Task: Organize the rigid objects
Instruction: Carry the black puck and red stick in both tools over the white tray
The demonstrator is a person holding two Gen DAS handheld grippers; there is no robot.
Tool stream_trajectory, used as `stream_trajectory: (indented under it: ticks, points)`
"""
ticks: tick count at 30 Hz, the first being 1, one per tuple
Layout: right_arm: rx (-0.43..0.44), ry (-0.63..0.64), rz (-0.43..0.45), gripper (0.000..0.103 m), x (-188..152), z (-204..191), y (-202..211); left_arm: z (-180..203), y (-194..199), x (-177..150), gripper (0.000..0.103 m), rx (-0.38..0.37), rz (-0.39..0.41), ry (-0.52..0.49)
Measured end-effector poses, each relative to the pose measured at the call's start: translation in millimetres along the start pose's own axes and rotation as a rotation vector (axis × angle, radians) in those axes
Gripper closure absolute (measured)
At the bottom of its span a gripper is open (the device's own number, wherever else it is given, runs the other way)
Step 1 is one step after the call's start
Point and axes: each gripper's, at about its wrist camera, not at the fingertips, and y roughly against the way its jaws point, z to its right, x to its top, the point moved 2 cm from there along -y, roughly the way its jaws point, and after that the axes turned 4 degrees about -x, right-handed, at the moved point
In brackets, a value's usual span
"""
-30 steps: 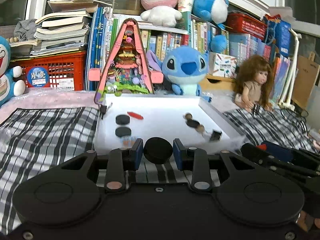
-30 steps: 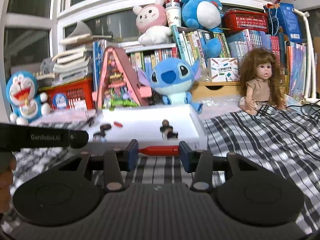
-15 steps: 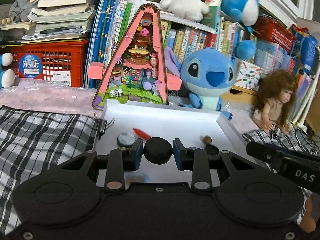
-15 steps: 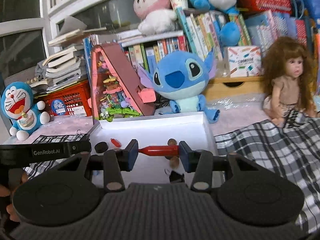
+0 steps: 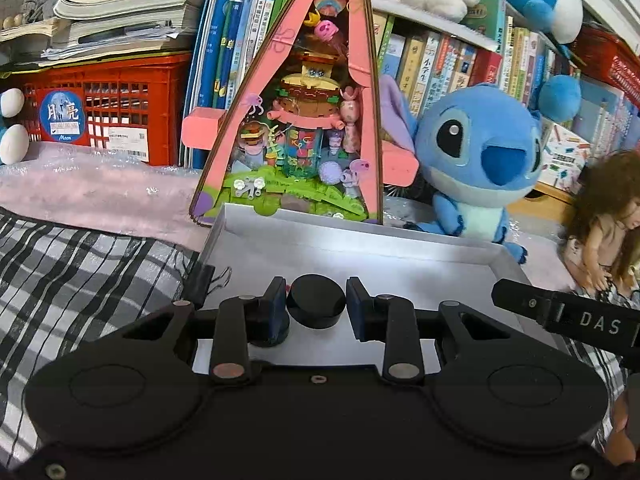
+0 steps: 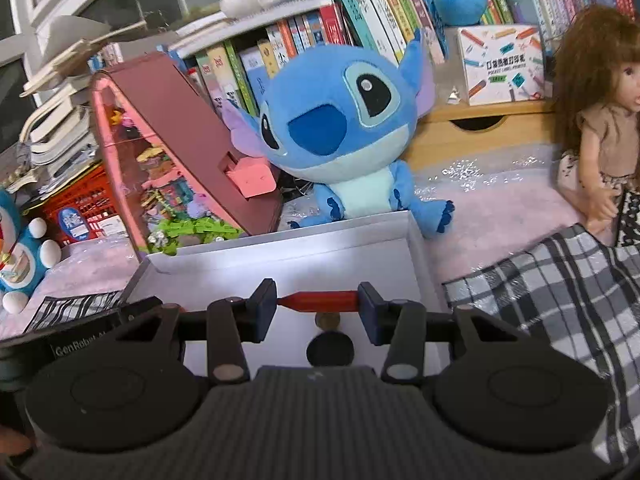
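In the left wrist view, the left claw (image 5: 317,309) pinches a black cap (image 5: 317,305) above the white tray (image 5: 400,264). In the right wrist view, the right claw (image 6: 318,309) pinches a red piece (image 6: 318,301) over it; a black disc (image 6: 330,349) already lies inside, both loads not yet released.

Both wrist views look forward and down, close over the shared white tray (image 5: 400,240).

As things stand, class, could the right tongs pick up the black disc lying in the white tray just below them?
Probably not yet: the right tongs are already shut on a red marker, though the black disc in the white tray lies uncovered.
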Motion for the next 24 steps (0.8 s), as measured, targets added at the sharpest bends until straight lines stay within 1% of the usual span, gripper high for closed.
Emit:
stream_trajectory:
  ticks: [10,15,24]
  points:
    - [-0.037,0.008,-0.029,0.053,5.2,-5.0,-31.2,-0.5,-18.7,8.7,0.072,0.028,0.01,-0.031]
    - [-0.048,0.014,-0.037,0.053,4.3,-6.4,-41.2,-2.3,-27.9,7.3,0.072,0.049,-0.005,-0.027]
    - [-0.058,0.03,-0.056,0.053,-1.0,-9.9,-52.8,-6.5,-36.5,5.4,0.072,0.055,-0.032,-0.01]
